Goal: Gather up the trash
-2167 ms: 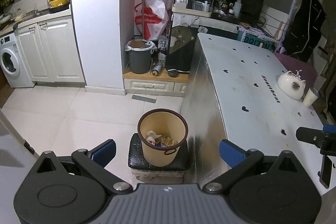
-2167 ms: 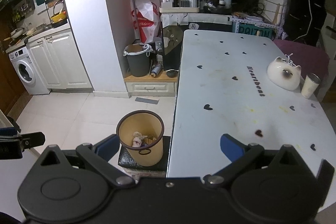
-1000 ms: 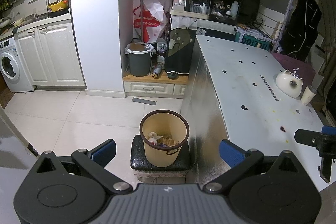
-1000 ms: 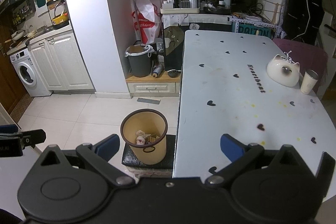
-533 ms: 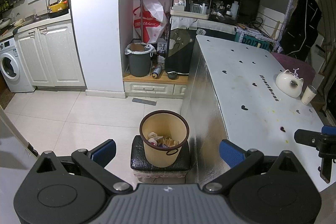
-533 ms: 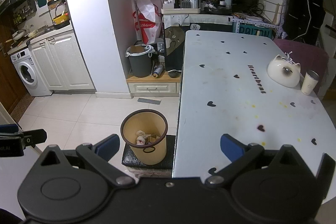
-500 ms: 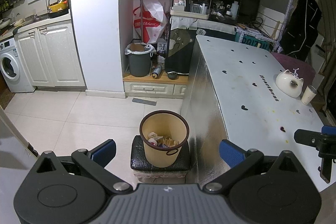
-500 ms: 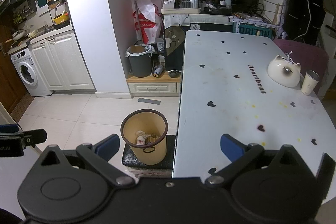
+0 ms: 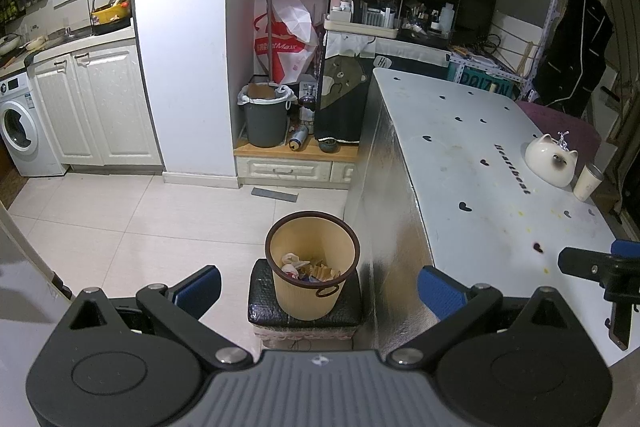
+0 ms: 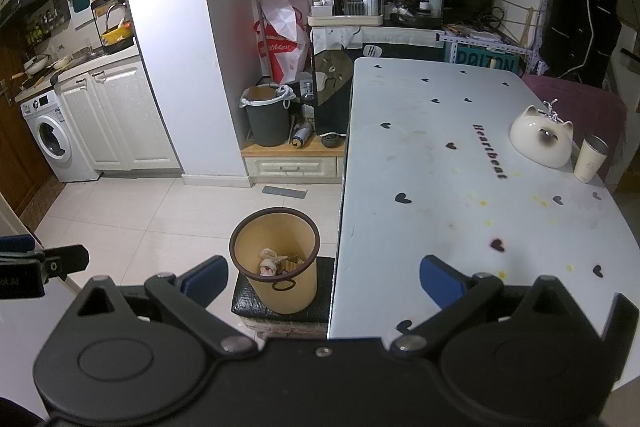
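Note:
A tan waste bin (image 9: 313, 267) with a brown rim stands on a black stool (image 9: 264, 303) beside the white table (image 9: 472, 187). Crumpled paper trash (image 9: 304, 265) lies inside it. It also shows in the right wrist view (image 10: 276, 263). My left gripper (image 9: 318, 291) is open and empty, held above and in front of the bin. My right gripper (image 10: 324, 279) is open and empty, above the table's near left corner. Each gripper's fingertip shows at the edge of the other's view.
A white cat-shaped pot (image 10: 540, 137) and a cup (image 10: 590, 159) stand at the table's right side. A grey bin (image 9: 266, 117) with a white liner, a spray can and a bag sit in the alcove. Cabinets and a washing machine (image 9: 20, 123) line the left wall.
Both grippers have drawn back and risen slightly over the last two seconds, so the bin sits a little farther off. Both have been still for the last half second.

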A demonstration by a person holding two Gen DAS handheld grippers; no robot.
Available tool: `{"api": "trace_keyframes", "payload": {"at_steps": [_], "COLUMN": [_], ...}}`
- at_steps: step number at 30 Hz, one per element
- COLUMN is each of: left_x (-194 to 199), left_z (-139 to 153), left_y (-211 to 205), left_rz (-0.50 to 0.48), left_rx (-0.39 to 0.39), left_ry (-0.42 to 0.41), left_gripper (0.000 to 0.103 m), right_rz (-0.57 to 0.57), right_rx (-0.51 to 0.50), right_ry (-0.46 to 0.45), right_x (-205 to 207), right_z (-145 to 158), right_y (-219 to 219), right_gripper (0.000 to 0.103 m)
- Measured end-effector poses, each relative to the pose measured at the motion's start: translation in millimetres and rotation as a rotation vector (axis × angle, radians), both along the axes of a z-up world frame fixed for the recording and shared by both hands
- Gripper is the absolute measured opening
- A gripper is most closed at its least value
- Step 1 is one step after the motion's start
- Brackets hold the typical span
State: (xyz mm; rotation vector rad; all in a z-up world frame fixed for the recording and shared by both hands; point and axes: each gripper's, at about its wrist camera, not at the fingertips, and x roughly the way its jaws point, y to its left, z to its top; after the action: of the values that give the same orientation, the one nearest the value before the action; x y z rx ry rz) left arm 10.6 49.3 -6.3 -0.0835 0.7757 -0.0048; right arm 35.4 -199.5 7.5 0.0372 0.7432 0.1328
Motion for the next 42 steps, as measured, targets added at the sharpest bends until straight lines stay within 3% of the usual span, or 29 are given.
{"api": "trace_keyframes", "payload": {"at_steps": [42], "left_x": [7.6], "left_z": [5.5], "left_y": [-6.1], "left_rz": [-0.009], "left_rx": [-0.006], "left_ry": [-0.007], "left_gripper": [0.103], "right_rz": [0.005], "right_rx": [-0.009], "right_ry": [0.003], "right_x": [4.2], "right_z": [1.8], "right_y": [-1.5], "right_gripper": [0.103]}}
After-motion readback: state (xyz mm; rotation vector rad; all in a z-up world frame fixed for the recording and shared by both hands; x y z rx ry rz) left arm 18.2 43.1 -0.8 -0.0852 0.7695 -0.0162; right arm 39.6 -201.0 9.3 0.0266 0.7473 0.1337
